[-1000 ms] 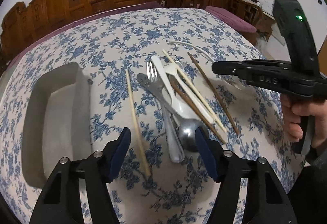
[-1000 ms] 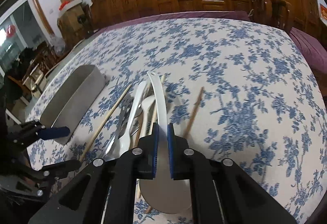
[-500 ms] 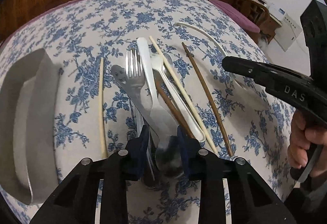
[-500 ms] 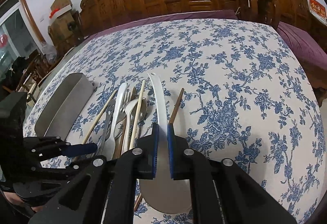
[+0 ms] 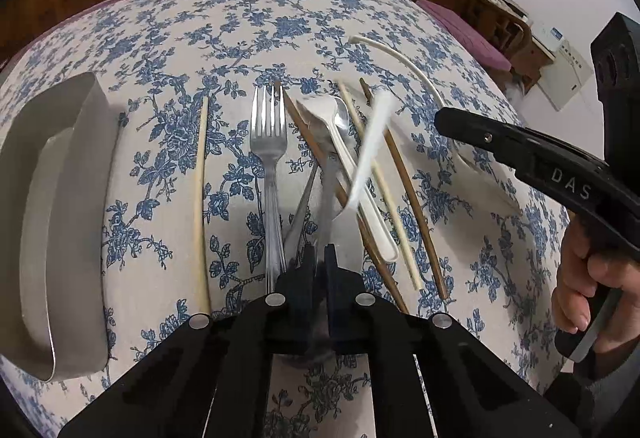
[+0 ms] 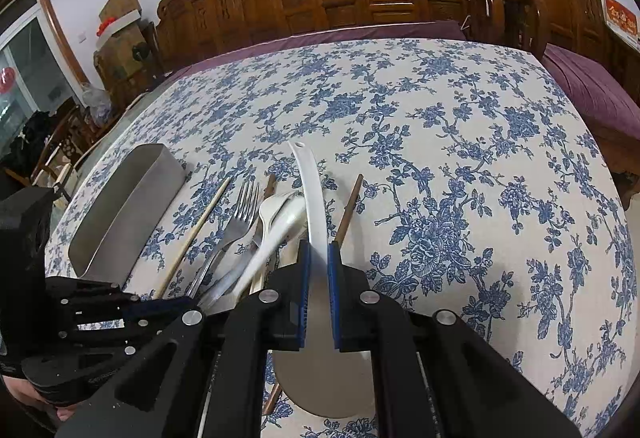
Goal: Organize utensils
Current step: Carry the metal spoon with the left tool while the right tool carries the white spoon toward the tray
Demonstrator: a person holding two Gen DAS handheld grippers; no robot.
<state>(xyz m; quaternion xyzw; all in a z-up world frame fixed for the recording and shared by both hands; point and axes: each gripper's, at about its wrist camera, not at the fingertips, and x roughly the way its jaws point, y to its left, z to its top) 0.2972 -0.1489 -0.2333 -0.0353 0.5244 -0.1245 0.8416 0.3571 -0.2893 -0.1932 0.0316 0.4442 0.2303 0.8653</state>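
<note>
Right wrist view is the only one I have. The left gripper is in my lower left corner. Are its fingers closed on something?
Observer: Yes. The left wrist view shows the left gripper shut on a grey metal utensil. The utensil is blurred and points away from the fingers.
Operator: Thank you. To the right of the fork I can find only brown chopsticks. Is there another one?
Observer: Yes. Right of the fork a pale chopstick lies between the two brown chopsticks.
</note>
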